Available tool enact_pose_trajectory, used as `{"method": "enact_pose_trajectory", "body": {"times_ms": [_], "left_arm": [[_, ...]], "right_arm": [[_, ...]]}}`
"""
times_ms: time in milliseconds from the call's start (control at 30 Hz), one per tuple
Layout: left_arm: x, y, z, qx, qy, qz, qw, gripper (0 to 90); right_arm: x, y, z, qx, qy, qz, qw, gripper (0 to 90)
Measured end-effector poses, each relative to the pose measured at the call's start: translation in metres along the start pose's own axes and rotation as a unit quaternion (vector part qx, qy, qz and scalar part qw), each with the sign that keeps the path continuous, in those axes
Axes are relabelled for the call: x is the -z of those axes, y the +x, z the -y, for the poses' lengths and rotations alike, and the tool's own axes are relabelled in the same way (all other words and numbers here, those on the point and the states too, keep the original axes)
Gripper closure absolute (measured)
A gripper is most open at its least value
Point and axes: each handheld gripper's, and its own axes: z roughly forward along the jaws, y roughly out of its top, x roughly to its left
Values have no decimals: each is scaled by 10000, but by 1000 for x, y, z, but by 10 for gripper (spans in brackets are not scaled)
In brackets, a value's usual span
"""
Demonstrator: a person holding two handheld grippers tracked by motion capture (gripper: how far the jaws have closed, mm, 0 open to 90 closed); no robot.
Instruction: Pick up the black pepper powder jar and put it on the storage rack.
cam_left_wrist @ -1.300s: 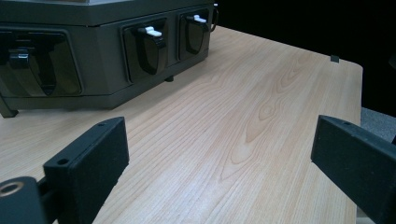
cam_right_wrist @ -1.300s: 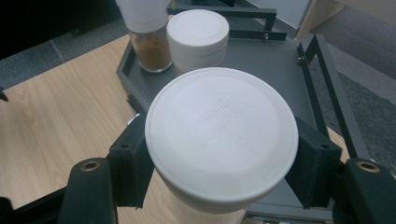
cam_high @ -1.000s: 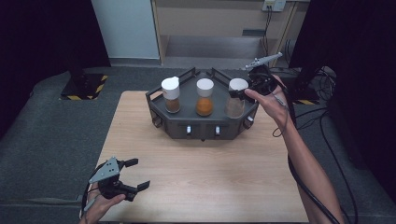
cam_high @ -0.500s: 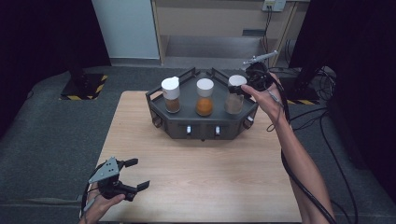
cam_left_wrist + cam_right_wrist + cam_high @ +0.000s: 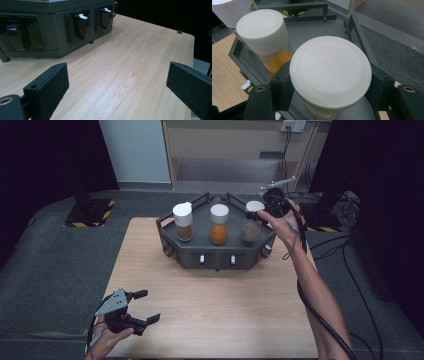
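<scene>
Jar on the right (image 5: 252,222) is gripped just under its white lid (image 5: 330,73) by the right gripper (image 5: 260,213), a black pad pressed in on each side of the neck, so that grab looks pretty much done. In the right gripper view the lid sits square between the fingers (image 5: 284,82) and hides most of the glass below, so it can't be told whether the base is resting on the dark tray (image 5: 217,255) or lifted a hair off it. From the high view the jar seems to be standing in its spot at the tray's right end, so the lift-out is judged as not started yet. Just beyond the pinched jar, the orange-filled jar (image 5: 219,223) is parked close beside it, and the brown-filled jar (image 5: 183,221) is further along past that; neither is touched. The left gripper (image 5: 142,306) is held low at the near edge of the wooden table (image 5: 225,305), well apart from the tray, fingers spread wide with only bare wood between them. What's left, as far as can be guessed: the jar has to be raised clear of the tray rail and set down somewhere, maybe handed toward the idle gripper
</scene>
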Motion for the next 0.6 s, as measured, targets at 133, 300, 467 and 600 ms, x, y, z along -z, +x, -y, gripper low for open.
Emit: {"method": "enact_pose_trajectory", "body": {"times_ms": [133,300,467,600], "left_arm": [[0,0,0,5,-5,-2,10000,28],[0,0,0,3,-5,-1,10000,28],[0,0,0,4,-6,2,10000,28],[0,0,0,7,-9,2,10000,28]], "right_arm": [[-3,1,1,36,29,27,10000,343],[-7,3,2,29,79,98,9999,343],[-9,2,2,13,107,123,9999,343],[-11,3,4,-3,91,141,9999,343]]}}
